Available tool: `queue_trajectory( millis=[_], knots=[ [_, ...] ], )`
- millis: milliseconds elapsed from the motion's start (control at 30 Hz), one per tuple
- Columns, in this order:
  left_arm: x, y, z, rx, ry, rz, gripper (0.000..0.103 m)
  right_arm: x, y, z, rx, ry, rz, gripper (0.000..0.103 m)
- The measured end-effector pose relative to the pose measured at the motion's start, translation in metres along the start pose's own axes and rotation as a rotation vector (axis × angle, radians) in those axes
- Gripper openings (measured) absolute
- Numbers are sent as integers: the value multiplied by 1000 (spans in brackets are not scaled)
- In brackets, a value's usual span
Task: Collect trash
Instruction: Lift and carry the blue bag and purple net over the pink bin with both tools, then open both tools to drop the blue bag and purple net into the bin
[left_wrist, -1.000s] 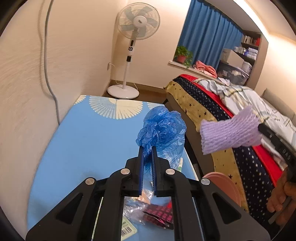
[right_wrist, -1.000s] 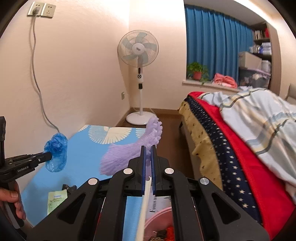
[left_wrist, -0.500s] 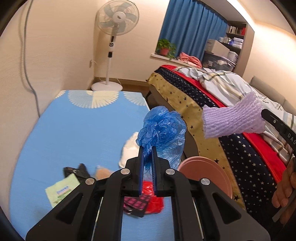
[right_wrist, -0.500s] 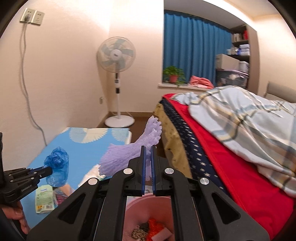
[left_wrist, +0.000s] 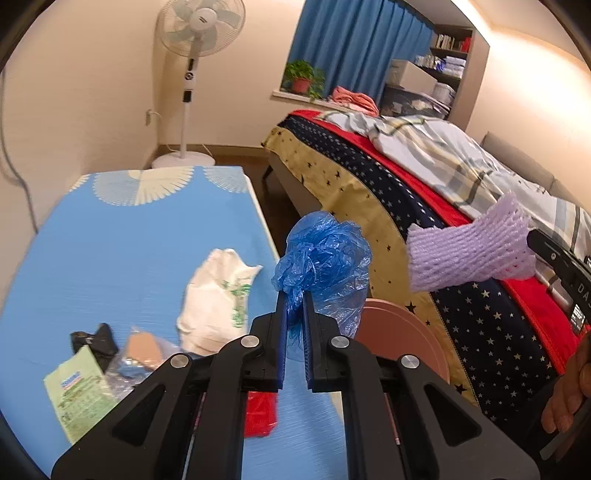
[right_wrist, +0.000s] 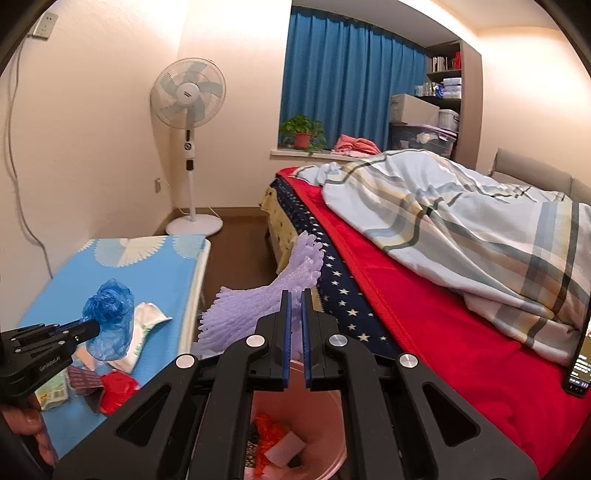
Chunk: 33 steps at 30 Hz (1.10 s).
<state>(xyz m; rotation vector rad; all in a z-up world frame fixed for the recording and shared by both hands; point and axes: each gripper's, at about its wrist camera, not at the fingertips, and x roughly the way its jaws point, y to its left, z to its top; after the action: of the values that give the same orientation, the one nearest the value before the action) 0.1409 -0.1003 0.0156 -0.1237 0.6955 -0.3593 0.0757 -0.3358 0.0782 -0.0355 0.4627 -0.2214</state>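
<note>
My left gripper is shut on a crumpled blue plastic bag, held above the right edge of the blue table; the right wrist view shows the same gripper and blue plastic bag. My right gripper is shut on a purple foam net sleeve, also seen as the purple foam net sleeve over the bed side. A pink bin with several scraps inside sits right below it; the pink bin's rim shows beside the table.
On the table lie a white bag, a green packet, a black item, clear wrappers and a red scrap. A bed with a phone fills the right. A standing fan is at the back.
Both grippers have swung right and a little down with their loads. The pink bin has come into fuller view under the right gripper, and more table litter shows in the left wrist view.
</note>
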Motion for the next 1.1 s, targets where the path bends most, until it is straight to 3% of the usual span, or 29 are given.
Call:
queue_trajectory(
  millis=[400, 900, 967, 1000, 1033, 1067, 1100],
  knots=[
    [45, -35, -13, 56, 71, -40, 7, 21, -8, -10, 11, 66, -65, 5],
    [71, -57, -23, 83, 121, -91, 8, 38, -15, -20, 43, 132, -70, 7],
    [73, -58, -24, 81, 132, -106, 13, 38, -15, -21, 46, 136, -73, 11],
    [74, -59, -25, 83, 140, -111, 27, 38, -16, -21, 47, 141, -75, 11],
    [74, -60, -25, 83, 142, -111, 45, 40, -16, -22, 51, 149, -77, 20],
    [74, -61, -26, 82, 142, -109, 49, 40, -18, -22, 56, 151, -80, 33],
    [74, -60, -26, 78, 142, -111, 50, 40, -19, -22, 62, 150, -85, 38]
  ],
)
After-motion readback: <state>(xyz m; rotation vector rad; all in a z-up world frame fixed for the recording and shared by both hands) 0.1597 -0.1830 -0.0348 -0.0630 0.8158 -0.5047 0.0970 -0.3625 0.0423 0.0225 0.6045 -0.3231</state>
